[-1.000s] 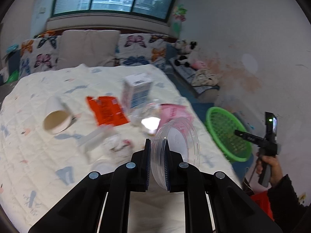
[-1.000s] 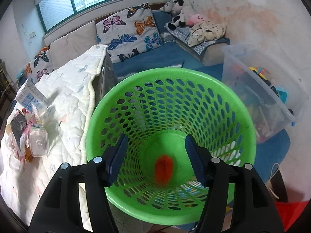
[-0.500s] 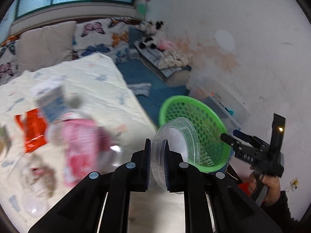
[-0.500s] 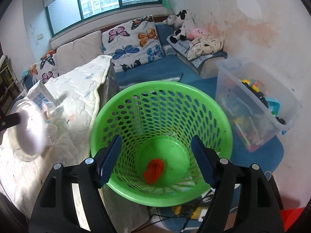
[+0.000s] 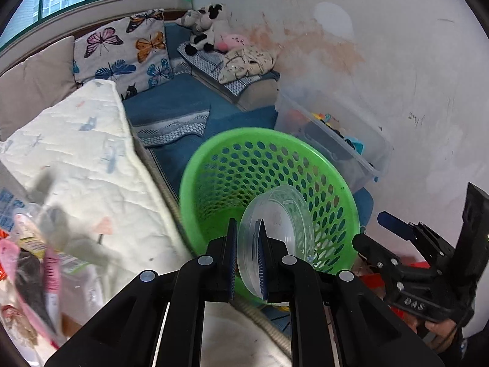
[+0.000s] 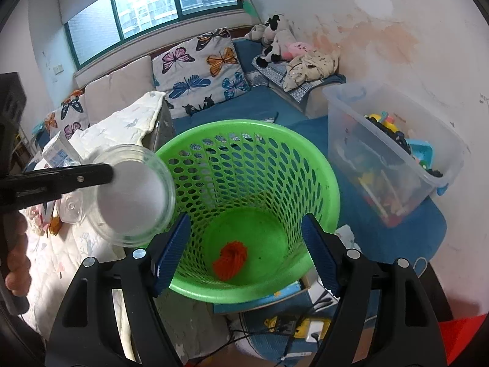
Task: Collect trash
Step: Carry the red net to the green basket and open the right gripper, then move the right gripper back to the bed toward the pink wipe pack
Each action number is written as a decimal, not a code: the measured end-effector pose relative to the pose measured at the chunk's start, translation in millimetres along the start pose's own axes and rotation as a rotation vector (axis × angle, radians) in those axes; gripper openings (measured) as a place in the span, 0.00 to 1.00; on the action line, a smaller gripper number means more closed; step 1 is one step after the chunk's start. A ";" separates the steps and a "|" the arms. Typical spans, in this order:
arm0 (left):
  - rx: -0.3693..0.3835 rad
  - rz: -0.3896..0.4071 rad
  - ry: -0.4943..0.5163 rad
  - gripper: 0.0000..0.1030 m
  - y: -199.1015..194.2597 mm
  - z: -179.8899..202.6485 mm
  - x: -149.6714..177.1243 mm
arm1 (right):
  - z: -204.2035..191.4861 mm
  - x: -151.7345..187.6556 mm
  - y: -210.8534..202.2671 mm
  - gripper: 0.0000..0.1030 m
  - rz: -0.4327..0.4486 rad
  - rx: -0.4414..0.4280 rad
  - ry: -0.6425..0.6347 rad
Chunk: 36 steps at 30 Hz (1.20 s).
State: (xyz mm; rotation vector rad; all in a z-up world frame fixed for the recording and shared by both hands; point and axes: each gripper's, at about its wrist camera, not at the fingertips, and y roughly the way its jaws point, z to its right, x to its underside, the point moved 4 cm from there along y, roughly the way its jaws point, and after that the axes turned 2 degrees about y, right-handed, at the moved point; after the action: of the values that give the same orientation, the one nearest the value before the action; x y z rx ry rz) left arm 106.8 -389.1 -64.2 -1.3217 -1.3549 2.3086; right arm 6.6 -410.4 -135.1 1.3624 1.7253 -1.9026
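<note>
- Lid [image 5: 276, 232], clear plastic, stands on edge pinched in the left gripper [image 5: 247, 260]; in the right wrist view it hangs at the basket's 9 o'clock rim, not yet past it.
- Basket [image 6: 253, 140], green, holds one orange scrap [image 6: 229, 257] on its floor.
- Right gripper [image 6: 244, 250] hovers over the basket mouth, jaws wide and empty.
- Likely step: carry the lid in over the opening, toward 3 o'clock, before letting go.
- Tip it flat first; released on edge it may roll off the rim onto the bed [image 5: 91, 153].
- More trash [image 5: 33, 253] waits on the quilt at 9 o'clock.
</note>
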 end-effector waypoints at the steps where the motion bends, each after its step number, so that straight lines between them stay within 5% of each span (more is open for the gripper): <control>1: -0.001 -0.007 0.002 0.12 4.8 3.3 -0.7 | 0.9 1.0 -0.2 0.73 0.001 0.000 0.002; 7: 0.003 -0.030 -0.015 0.22 17.7 7.7 -1.3 | 4.6 5.2 -5.0 0.73 0.009 0.000 0.015; 8: 0.004 -0.018 -0.015 0.33 15.3 7.9 -1.0 | 4.3 5.6 -5.7 0.73 0.009 0.000 0.014; 9: -0.003 -0.009 -0.014 0.56 13.5 7.9 -0.4 | 4.5 5.5 -5.7 0.73 0.008 0.001 0.011; 10: -0.020 0.015 -0.016 0.62 8.2 6.4 0.1 | 3.6 5.8 -6.4 0.73 0.009 0.004 0.005; 23: -0.118 0.127 -0.064 0.63 -73.1 -52.3 27.6 | -45.0 2.6 -19.0 0.76 0.032 -0.073 -0.048; 36: -0.317 0.169 -0.255 0.70 -143.8 -170.9 93.6 | -160.5 -6.7 -2.9 0.76 -0.029 -0.321 -0.134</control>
State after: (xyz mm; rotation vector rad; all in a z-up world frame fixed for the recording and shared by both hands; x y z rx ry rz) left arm 139.1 -149.8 -45.4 -1.3013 -1.8186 2.5240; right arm 83.1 -271.9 -107.7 1.0736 1.8903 -1.6008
